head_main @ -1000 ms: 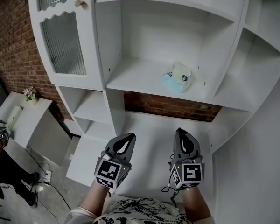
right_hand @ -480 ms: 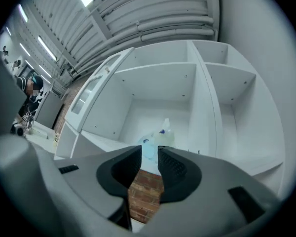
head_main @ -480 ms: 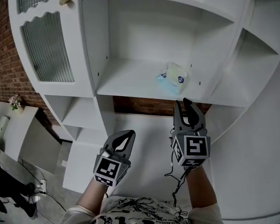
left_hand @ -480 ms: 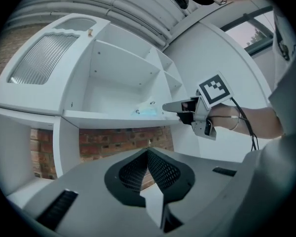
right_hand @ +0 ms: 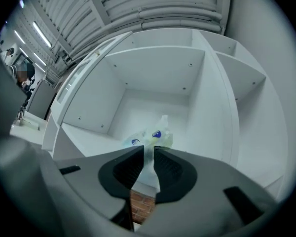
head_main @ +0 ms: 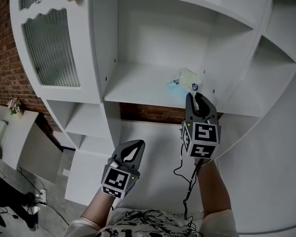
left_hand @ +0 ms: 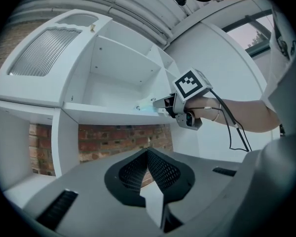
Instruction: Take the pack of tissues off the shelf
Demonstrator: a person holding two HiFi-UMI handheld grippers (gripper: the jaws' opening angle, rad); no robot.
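The pack of tissues (head_main: 186, 79), pale blue and white in crinkled plastic, lies on the right part of the white shelf (head_main: 133, 85), near its front edge. My right gripper (head_main: 194, 97) is raised just below and in front of the pack, with its jaws a narrow gap apart and nothing between them. In the right gripper view the pack (right_hand: 153, 136) sits straight beyond the gripper (right_hand: 148, 149). My left gripper (head_main: 133, 145) hangs lower, in front of the lower shelves, shut and empty. The left gripper view shows its tips (left_hand: 148, 151) touching and the right gripper (left_hand: 163, 104) at the shelf edge.
A ribbed-glass cabinet door (head_main: 49, 43) stands left of the open compartment. Brick wall (head_main: 158, 113) shows under the shelf board. Curved side shelves (head_main: 266, 83) lie to the right. A low white table with a flower pot (head_main: 14, 106) and floor cables (head_main: 29, 191) are at the lower left.
My right gripper has risen from waist height to the shelf's front edge, close under the tissues, and its jaws have parted slightly. The left gripper stayed low and shut.
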